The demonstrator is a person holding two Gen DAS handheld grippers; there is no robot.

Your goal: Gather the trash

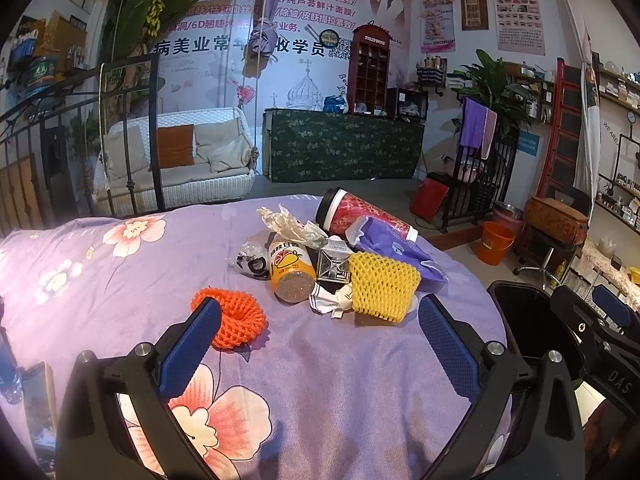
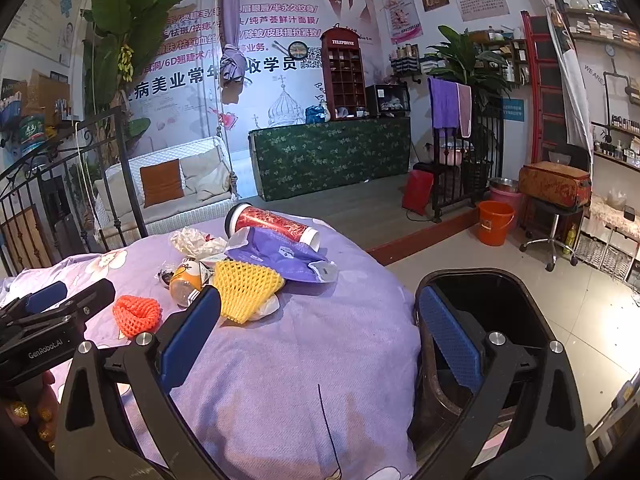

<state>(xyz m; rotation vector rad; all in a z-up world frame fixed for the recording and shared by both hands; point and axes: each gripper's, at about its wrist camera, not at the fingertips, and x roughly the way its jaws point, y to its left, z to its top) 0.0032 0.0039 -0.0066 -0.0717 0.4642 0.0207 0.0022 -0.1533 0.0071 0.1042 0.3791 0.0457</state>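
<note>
I had both grippers hanging over the near side of the bed (image 1: 132,304), the left gripper (image 1: 318,344) spread wide with nothing between its blue pads, and the right gripper (image 2: 320,344) the same, wide apart and empty. My main worry was the heap itself: the trash lay jammed together, so a grab at 1 piece could drag its neighbours, and the orange drink bottle (image 1: 290,268) and the red patterned cup (image 1: 360,212), both lying on their sides, looked ready to roll across the soft cover and off the far edge. The yellow foam net (image 1: 382,286) rested over crumpled white paper (image 1: 334,300) and against the purple pouch (image 1: 396,250), so a shallow pinch might lift only the net or snag the bedding instead. The black bin (image 2: 492,304) stood just off the right side of the bed, and a light piece could miss its mouth if released early. The orange foam net (image 1: 234,318) sat apart from the pile, just beside my left finger, squashed into a ring and soft-looking. Behind the bottle lay a crinkled clear wrapper (image 1: 288,220), a small carton (image 1: 334,258) and a small dark wrapper (image 1: 252,262).
</note>
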